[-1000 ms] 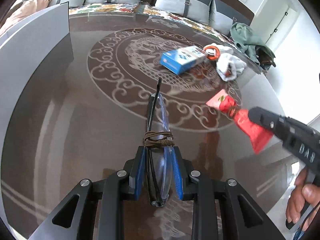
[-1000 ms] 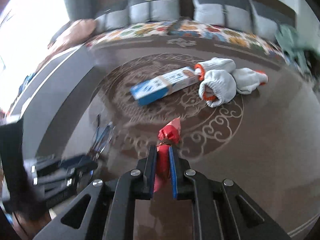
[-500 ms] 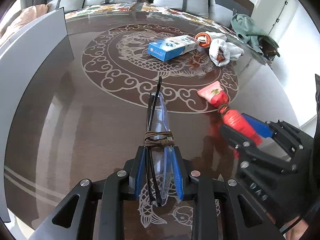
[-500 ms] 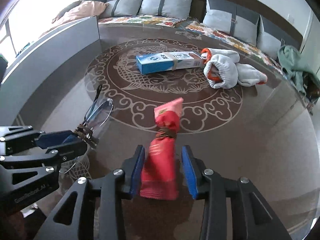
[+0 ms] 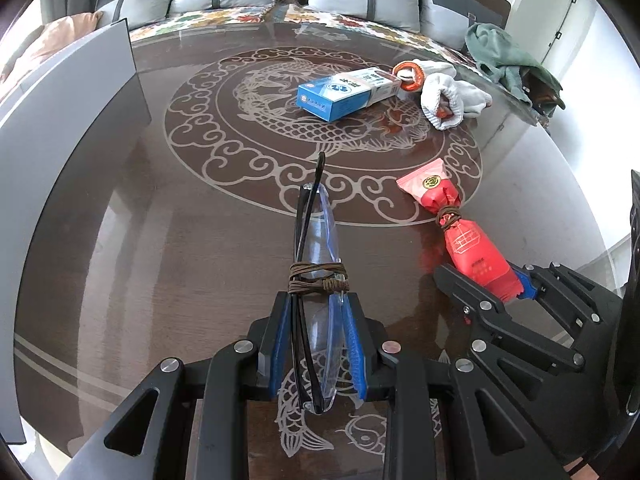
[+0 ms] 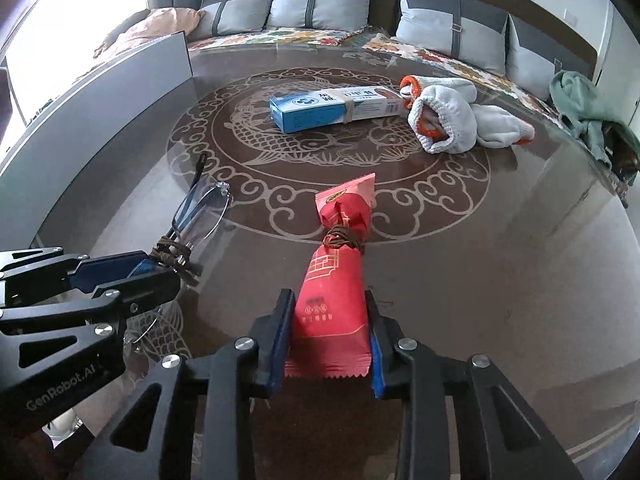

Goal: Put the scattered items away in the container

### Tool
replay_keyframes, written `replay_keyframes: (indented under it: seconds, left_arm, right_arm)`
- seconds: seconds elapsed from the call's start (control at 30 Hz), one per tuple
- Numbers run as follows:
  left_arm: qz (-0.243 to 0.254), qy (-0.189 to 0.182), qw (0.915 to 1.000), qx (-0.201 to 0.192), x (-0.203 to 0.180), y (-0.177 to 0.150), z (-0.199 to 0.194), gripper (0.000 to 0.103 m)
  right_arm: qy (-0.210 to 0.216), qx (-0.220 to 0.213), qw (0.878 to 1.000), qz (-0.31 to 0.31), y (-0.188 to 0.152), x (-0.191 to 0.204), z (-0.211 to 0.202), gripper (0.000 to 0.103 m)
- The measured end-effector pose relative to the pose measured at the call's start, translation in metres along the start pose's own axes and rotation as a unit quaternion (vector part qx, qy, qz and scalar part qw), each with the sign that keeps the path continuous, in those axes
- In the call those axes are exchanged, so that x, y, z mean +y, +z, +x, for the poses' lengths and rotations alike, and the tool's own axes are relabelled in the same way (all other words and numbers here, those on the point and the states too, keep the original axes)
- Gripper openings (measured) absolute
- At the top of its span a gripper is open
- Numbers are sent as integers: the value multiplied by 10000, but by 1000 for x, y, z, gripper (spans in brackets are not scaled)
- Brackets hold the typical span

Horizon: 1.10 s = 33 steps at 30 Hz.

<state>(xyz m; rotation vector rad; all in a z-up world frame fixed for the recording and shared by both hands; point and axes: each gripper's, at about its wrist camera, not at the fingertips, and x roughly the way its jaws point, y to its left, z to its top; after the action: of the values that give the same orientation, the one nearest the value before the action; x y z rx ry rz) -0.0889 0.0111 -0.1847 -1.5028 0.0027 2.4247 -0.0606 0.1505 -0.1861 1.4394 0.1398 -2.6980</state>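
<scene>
A folded pair of glasses, bound with brown cord, sits clamped between the blue pads of the left claw at the bottom centre of the left wrist view, its temple tip pointing up the frame over the round glass-topped desk with its koi-and-cloud medallion. In the lower right of that view the right claw reaches in, a red snack packet lying lengthwise between its pads — the jaws are closing and the pads look to be against the wrapper's sides, while the packet's tied neck and flared far end lie on the desk.

In the right wrist view the packet fills the lower centre, with the left claw and the glasses at the lower left. A blue-and-white carton, ringed by a band, lies on the medallion in the upper centre of the frame; just to its right — touching its end — is a heap of white work gloves with orange cuffs. A tall grey container wall curves along the left edge of the frame, standing at the desk's rim. Behind the desk runs a sofa with grey cushions and a floral cover; a green garment is draped at the upper right.
</scene>
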Motion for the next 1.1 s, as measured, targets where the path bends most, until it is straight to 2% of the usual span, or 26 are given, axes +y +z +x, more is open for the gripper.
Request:
replay_keyframes:
  seconds: [0.13,0.63,1.1]
  left_arm:
    - [12,55,10000,21,-2,0,0,26]
    - [141,620,9979,139,-17,3,5,26]
    - [151,631,9978,99,-17,2,4,26]
  right_arm:
    - [10,21,10000,21,0,0,0,31]
    - [64,-58,9999,149,-2,-3,0,32]
    - [36,-91,9998,159,-2,-3,0,32]
